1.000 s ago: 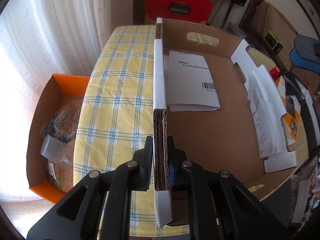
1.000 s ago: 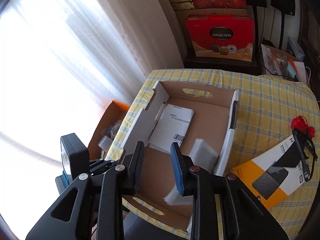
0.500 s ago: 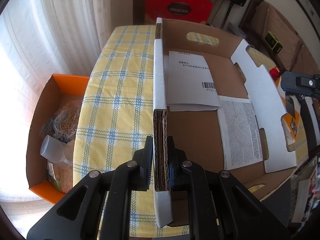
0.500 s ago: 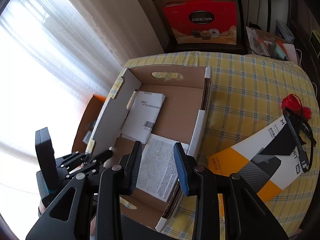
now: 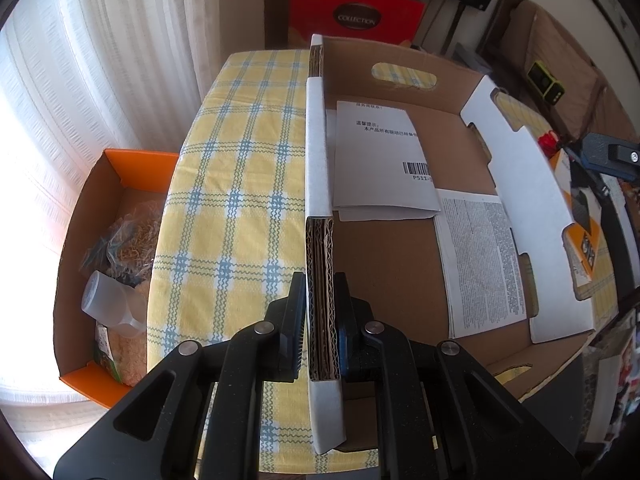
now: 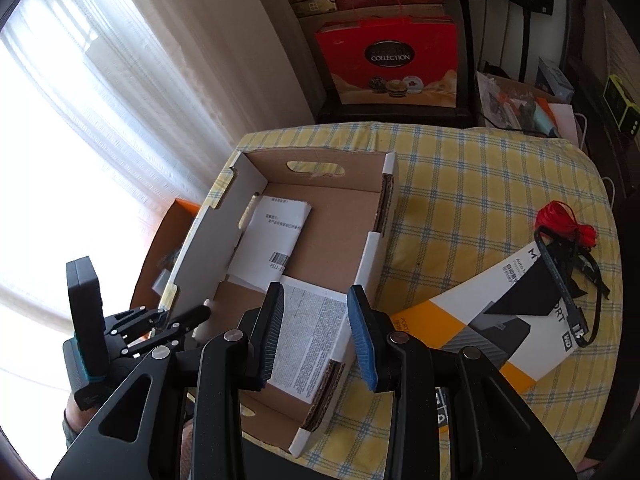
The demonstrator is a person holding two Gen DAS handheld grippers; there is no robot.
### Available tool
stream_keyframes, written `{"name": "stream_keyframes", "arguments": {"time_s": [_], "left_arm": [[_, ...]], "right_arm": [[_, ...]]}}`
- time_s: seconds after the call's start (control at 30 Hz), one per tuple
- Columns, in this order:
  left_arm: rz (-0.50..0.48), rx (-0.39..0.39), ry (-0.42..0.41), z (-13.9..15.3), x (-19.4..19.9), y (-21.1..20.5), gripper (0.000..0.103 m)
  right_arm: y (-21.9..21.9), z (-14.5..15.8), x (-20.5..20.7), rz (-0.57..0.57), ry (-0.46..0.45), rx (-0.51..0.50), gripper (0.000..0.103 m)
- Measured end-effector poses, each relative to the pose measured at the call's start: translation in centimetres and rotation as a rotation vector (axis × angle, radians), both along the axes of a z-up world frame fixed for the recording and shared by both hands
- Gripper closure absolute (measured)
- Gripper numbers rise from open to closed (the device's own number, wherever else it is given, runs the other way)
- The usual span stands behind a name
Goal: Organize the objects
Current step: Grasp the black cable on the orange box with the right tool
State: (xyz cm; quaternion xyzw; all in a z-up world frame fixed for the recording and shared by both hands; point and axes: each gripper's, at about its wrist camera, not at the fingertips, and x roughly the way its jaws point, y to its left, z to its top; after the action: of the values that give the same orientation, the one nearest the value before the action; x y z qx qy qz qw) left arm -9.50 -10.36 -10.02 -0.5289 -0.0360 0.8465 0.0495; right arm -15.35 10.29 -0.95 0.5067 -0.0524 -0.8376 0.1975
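A: Left gripper?
B: Pinching the box wall, a finger on each side of the corrugated edge. In the left view it sits at 6 o'clock, the wall running up toward 12.

A: Right gripper?
B: Jaws spread, nothing between the pads. It hangs above the box's near right wall, at 6 o'clock in its own view. In the left view only a bit of it shows, at 3 o'clock.

A: What's in the box?
B: Two papers flat on the floor. The barcode sheet lies against the pinched wall, toward the far end. The leaflet with fine print lies at about 4 o'clock from it, its top corner touching the sheet's bottom corner. In the right view the leaflet shows between the spread fingers.

A: Where's the box?
B: On the checked tablecloth, left half of the table as the right camera sees it.

A: Outside the box?
B: An orange-and-white carton on the cloth, just beside the box at 3 o'clock in the right view, with a black cable across it. Red cord touches the carton's far end. An orange bin sits below the table edge at 9 o'clock in the left view, holding a clear bottle.
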Motion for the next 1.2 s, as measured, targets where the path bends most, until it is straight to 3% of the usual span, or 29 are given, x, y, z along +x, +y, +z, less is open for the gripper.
{"name": "stream_keyframes", "arguments": {"time_s": [0.17,0.53,0.83,1.2], "left_arm": [[0.0,0.001,0.0,0.0,0.0,0.0,0.091],[0.0,0.001,-0.001,-0.1,0.0,0.0,0.091],[-0.007,0.0,-0.003,-0.2,0.0,0.0,0.091],[-0.007,-0.005,-0.004,-0.2,0.1,0.1,0.091]], "right_arm": [[4.0,1.1,0.2,-0.068,0.026,0.032,0.057],[12.8,1.3,-1.9,-0.237,0.022,0.09,0.054],[14.8,-1.4,-3.8,-0.241,-0.027,0.136,0.054],[15.8,-2.9,-2.6,-0.201,-0.051,0.154,0.055]]}}
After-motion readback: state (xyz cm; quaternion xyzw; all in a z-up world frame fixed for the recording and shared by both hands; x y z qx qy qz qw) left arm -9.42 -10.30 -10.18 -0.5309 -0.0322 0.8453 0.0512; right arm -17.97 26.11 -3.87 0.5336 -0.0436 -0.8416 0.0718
